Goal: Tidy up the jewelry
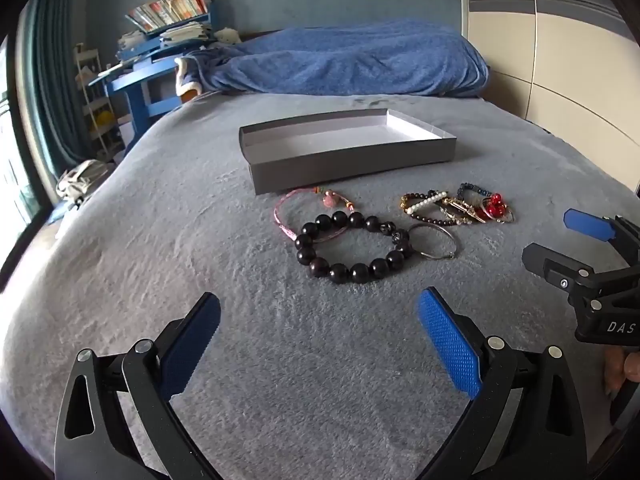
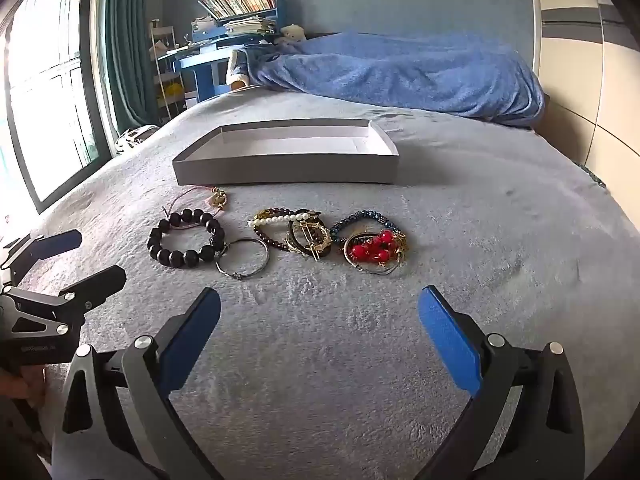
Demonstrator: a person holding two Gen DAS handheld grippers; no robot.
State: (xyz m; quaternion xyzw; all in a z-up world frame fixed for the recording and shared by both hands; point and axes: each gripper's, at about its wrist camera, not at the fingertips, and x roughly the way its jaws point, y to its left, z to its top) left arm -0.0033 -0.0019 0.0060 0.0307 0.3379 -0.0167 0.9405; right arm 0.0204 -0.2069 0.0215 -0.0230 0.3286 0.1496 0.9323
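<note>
Several bracelets lie on the grey bed cover (image 1: 280, 380) in front of an empty, shallow grey box (image 1: 352, 168) (image 2: 280, 174). A dark bead bracelet (image 1: 359, 273) (image 2: 176, 258) overlaps a pink cord bracelet (image 1: 331, 199) (image 2: 218, 199) and touches a silver ring bangle (image 1: 451, 255) (image 2: 240, 276). Further right is a tangled pile with a pearl strand (image 1: 426, 201) (image 2: 276, 220) and red beads (image 1: 494, 206) (image 2: 372, 250). My left gripper (image 1: 320, 312) (image 2: 86, 260) hovers open short of the dark beads. My right gripper (image 2: 320, 312) (image 1: 560, 240) hovers open short of the pile. Neither holds anything.
A crumpled blue blanket (image 1: 360, 60) lies across the far end of the bed. A blue desk stacked with books (image 1: 160, 40) stands at the back left beside a window (image 2: 48, 80) with green curtains. A wardrobe (image 1: 560, 60) lines the right side.
</note>
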